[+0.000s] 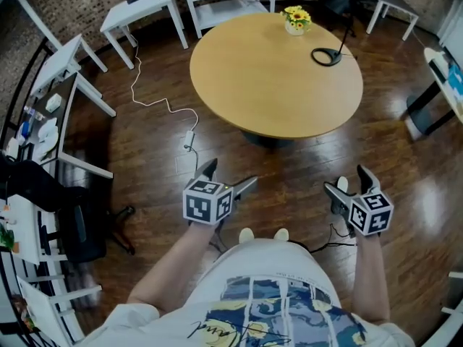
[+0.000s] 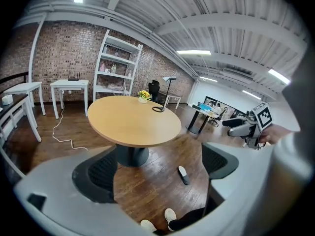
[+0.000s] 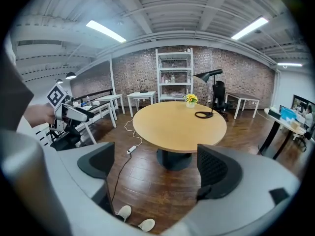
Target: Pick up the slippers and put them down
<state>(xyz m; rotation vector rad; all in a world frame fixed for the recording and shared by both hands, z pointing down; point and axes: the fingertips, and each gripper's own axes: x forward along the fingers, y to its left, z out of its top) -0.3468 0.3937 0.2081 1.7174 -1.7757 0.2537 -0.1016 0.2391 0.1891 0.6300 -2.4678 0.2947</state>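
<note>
One slipper (image 2: pixel 183 175), dark with a pale insole, lies on the wooden floor to the right of the round table's base. In the head view only a pale bit of the slipper (image 1: pixel 341 185) shows, under my right gripper (image 1: pixel 350 183). My left gripper (image 1: pixel 227 177) is held at waist height, open, with nothing between its pads (image 2: pixel 219 161). The right gripper (image 3: pixel 157 168) is also open and holds nothing. Each gripper shows in the other's view: the right gripper (image 2: pixel 241 127) and the left gripper (image 3: pixel 74 113). No second slipper is in view.
A round wooden table (image 1: pixel 275 74) stands ahead, bearing a flower pot (image 1: pixel 295 20) and a lamp base (image 1: pixel 325 56). A white cable with an adapter (image 1: pixel 189 136) trails on the floor. White desks and a black chair (image 1: pixel 72 223) line the left. My white shoes (image 1: pixel 247 234) are below.
</note>
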